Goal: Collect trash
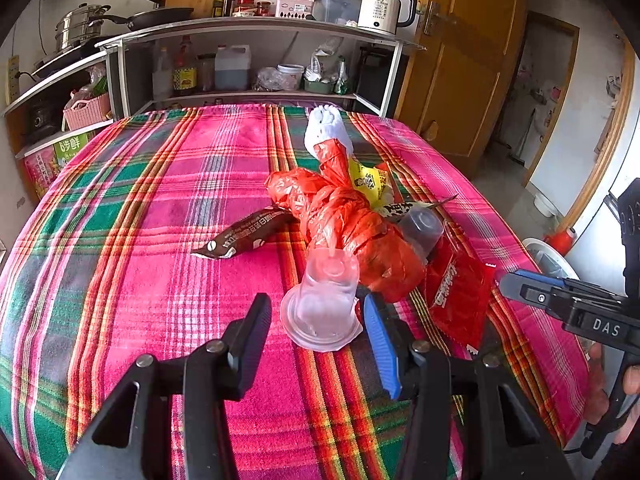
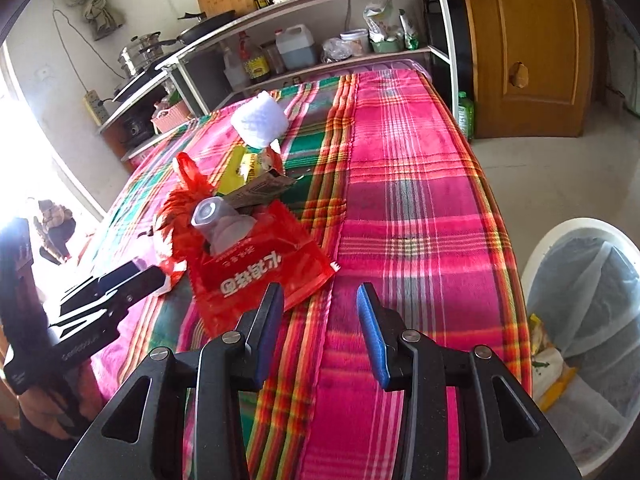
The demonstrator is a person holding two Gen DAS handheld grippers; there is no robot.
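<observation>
Left gripper [image 1: 316,344] jaws spread, a clear plastic cup [image 1: 323,304] lying on its side between them, pads not pressing it. Right gripper [image 2: 320,332] jaws spread, nothing between, over bare plaid cloth [image 2: 420,208], its left finger just at the edge of the red snack packet [image 2: 256,276]. Trash pile past the cup: crumpled orange bag [image 1: 344,216], second cup [image 1: 422,230] resting on it, brown wrapper [image 1: 244,238] to the left, yellow packet [image 1: 368,182] and white tissue roll [image 1: 326,128] behind. Bin [image 2: 588,320] with liner stands beside the table on the right. Shelf [image 1: 256,26] with kitchenware at the far end.
</observation>
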